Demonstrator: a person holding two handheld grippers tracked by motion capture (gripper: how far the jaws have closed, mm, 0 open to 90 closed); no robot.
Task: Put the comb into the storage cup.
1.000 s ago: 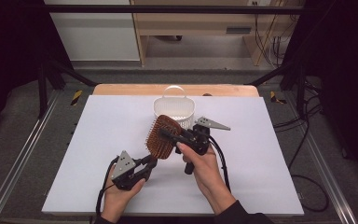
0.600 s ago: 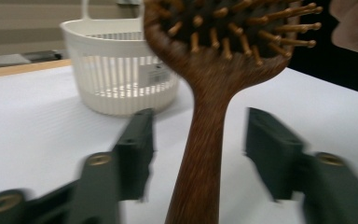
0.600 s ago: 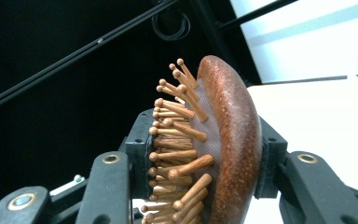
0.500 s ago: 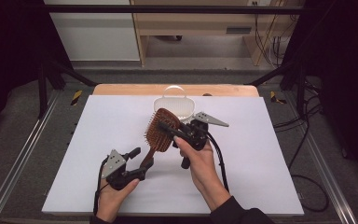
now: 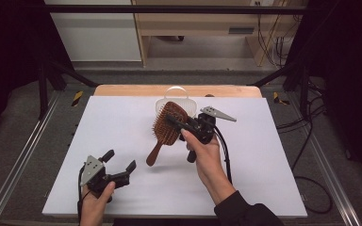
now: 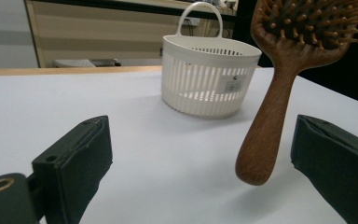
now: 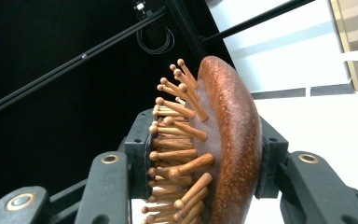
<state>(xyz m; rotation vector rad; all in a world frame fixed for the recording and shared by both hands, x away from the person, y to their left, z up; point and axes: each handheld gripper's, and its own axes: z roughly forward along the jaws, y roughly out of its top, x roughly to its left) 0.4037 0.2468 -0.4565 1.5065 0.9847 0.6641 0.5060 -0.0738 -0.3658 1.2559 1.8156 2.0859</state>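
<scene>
Count taken from my position at the table (image 5: 122, 141): one table, covered by a single white surface. On it stands one white slatted basket (image 6: 207, 77) with one loop handle. There is one wooden hairbrush (image 5: 167, 127), one handle to it, its bristle pins too many and too crowded for me to count. I carry two grippers: one left gripper (image 5: 120, 165) and one right gripper (image 5: 176, 121), each with two black jaws. Two hands of mine are in view.
</scene>
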